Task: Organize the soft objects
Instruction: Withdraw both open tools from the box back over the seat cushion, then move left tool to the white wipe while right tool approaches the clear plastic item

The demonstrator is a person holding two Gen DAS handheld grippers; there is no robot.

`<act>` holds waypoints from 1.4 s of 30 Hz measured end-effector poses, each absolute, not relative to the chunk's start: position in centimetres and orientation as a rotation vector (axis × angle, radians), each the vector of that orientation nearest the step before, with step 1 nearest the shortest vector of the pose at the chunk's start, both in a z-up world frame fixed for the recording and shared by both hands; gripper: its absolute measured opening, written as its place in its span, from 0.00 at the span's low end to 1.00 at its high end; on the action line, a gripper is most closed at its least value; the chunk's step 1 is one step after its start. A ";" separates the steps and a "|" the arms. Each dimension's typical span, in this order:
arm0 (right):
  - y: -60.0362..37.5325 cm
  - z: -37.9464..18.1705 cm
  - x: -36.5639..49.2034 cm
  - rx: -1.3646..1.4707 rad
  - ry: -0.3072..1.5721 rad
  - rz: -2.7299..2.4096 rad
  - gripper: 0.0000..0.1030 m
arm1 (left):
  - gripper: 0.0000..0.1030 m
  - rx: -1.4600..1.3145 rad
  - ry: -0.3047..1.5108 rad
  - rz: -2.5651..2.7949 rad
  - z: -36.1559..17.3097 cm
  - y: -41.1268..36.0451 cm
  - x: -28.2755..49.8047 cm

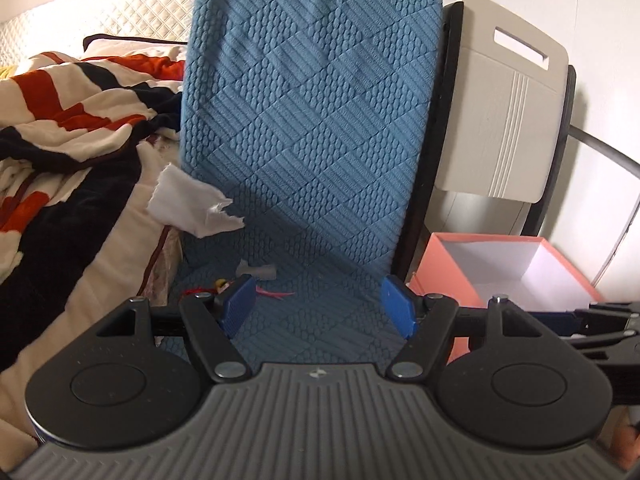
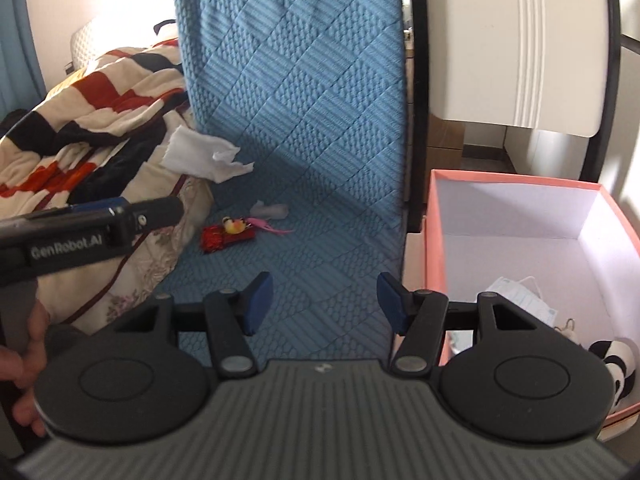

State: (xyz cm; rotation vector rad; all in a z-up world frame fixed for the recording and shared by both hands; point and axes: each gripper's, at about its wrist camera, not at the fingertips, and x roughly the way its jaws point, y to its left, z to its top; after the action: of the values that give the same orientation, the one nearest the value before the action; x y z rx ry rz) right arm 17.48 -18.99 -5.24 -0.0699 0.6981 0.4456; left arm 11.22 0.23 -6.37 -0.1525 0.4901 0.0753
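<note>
Both tongs hang low over the blue mat's near edge, and both are empty: left tongs (image 1: pixel 318 308) spread wide, right tongs (image 2: pixel 324 300) a bit narrower, nothing between the pads of either. They point down toward the mat (image 2: pixel 304 120), which looks like the approach to the next pick. The soft things lie loose toward the mat's left edge: a red toy (image 2: pixel 224 234) with a yellow bit on top, a pink feather (image 2: pixel 272 227) just beside it, and a small pale scrap (image 2: pixel 270 211) a little farther back. A white tissue (image 2: pixel 204 154) droops from the striped blanket (image 2: pixel 88 120) over the same edge. Off the mat's right edge sits the pink box (image 2: pixel 434 240), open, with a face mask (image 2: pixel 520 292) and a panda toy (image 2: pixel 618 364) already inside, so that reads as the drop spot. My guess: the toy cluster goes next. Watch the left tongs' arm (image 2: pixel 80 228) reaching across near the toy, and the blanket crowding that side. A white chair (image 1: pixel 508 96) stands behind the box, out of the way.
</note>
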 end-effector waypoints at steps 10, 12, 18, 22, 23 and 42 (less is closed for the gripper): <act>-15.6 -7.0 16.2 -0.087 0.651 0.509 0.58 | 0.72 -0.277 0.494 0.193 -10.4 3.5 11.3; -15.3 -7.6 16.4 -0.077 0.656 0.506 0.58 | 0.72 -0.286 0.496 0.208 -11.2 3.7 11.7; -15.1 -9.5 17.1 -0.083 0.654 0.520 0.58 | 0.72 -0.303 0.495 0.203 -13.3 3.5 13.5; -15.5 -10.3 17.9 -0.052 0.653 0.514 0.58 | 0.72 -0.338 0.476 0.245 -14.2 4.1 15.2; -15.6 -10.4 18.1 -0.036 0.655 0.514 0.58 | 0.72 -0.342 0.465 0.254 -14.3 4.4 15.7; -13.0 -12.4 25.1 -0.014 0.679 0.580 0.55 | 0.72 -0.385 0.508 0.319 -16.2 8.4 24.7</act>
State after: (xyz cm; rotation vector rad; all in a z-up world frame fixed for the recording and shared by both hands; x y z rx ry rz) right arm 25.14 -13.03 -12.38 -0.0140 0.6792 0.5800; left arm 24.65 8.43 -16.21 -0.3846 0.5079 0.3191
